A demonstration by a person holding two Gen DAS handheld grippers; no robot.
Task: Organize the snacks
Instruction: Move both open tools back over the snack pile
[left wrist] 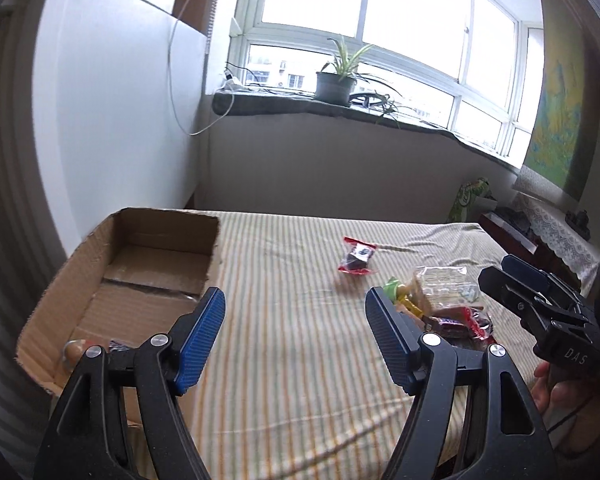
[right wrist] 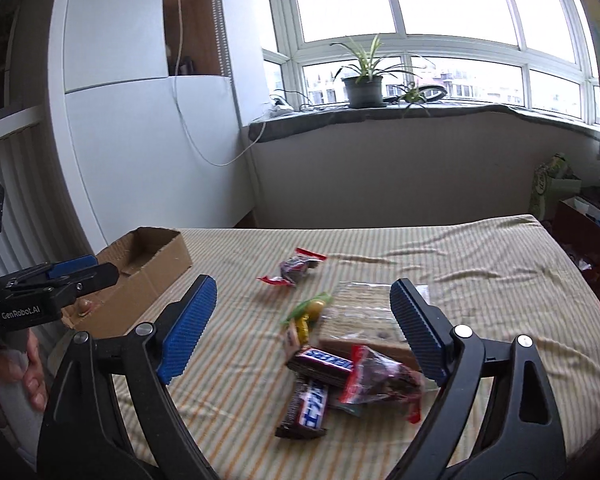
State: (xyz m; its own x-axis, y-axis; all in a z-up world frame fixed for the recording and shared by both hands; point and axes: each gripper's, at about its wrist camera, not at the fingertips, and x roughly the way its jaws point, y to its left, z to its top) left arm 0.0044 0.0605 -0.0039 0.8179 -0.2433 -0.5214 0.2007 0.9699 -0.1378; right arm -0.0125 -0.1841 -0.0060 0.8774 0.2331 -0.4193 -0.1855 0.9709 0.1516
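My right gripper (right wrist: 300,328), jaws spread and empty, faces the snack pile (right wrist: 340,356) at lower centre; cardboard box (right wrist: 148,272) lies left.

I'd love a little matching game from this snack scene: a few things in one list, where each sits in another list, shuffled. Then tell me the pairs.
Things:
1. cardboard box
2. potted plant
3. lone red-ended candy pack
4. two Snickers bars

Places:
A. on the windowsill
B. in the snack pile between the right claw's open fingers in its camera view
C. at the left edge of the striped cloth
D. alone on the cloth, beyond the pile

Pairs: 1-C, 2-A, 3-D, 4-B
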